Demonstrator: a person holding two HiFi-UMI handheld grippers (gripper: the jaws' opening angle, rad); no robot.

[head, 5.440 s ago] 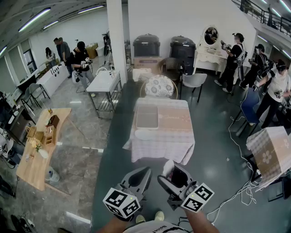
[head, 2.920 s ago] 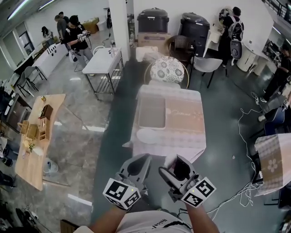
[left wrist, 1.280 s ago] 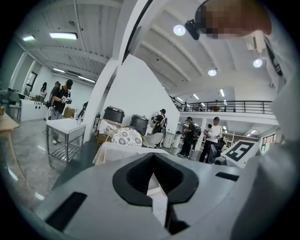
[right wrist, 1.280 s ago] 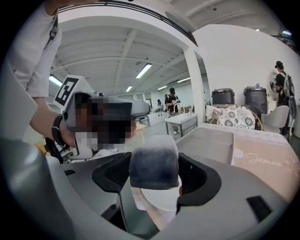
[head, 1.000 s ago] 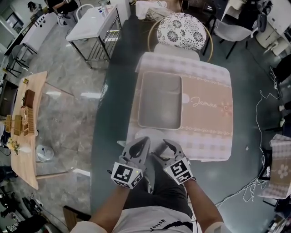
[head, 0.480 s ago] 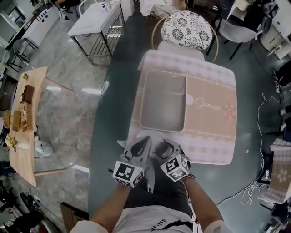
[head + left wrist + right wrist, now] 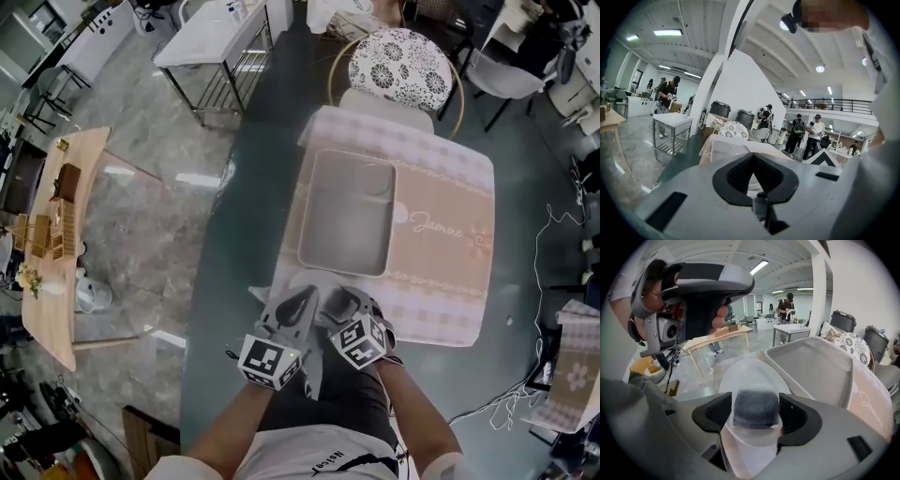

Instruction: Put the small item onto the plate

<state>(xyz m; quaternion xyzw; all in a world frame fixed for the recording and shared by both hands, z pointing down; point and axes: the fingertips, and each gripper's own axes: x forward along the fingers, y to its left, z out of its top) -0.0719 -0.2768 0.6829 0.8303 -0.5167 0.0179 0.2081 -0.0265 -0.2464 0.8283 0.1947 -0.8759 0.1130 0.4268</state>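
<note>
1. Two grippers sit close side by side at the near edge of the pink-checked table (image 7: 441, 281) in head view: L gripper (image 7: 302, 302) and R gripper (image 7: 345, 302).
2. In the R gripper view my R jaws are clamped on a small dark grey block (image 7: 756, 409), one pad on each side, block sitting square btwn them.
3. Block is over the near part of a white plate (image 7: 750, 373). I can't tell whether it touches the plate.
4. Plate lies at the table's near edge, just beside a grey rectangular tray (image 7: 811, 364) on its far side.
5. In the L gripper view the L jaws are closed together, tips meeting, nothing btwn them.
6. From the R gripper view, the L gripper hangs up & to the left, above table level.
7. Chair (image 7: 400, 68) w/ a round patterned cushion stands at the table's far end.
</note>
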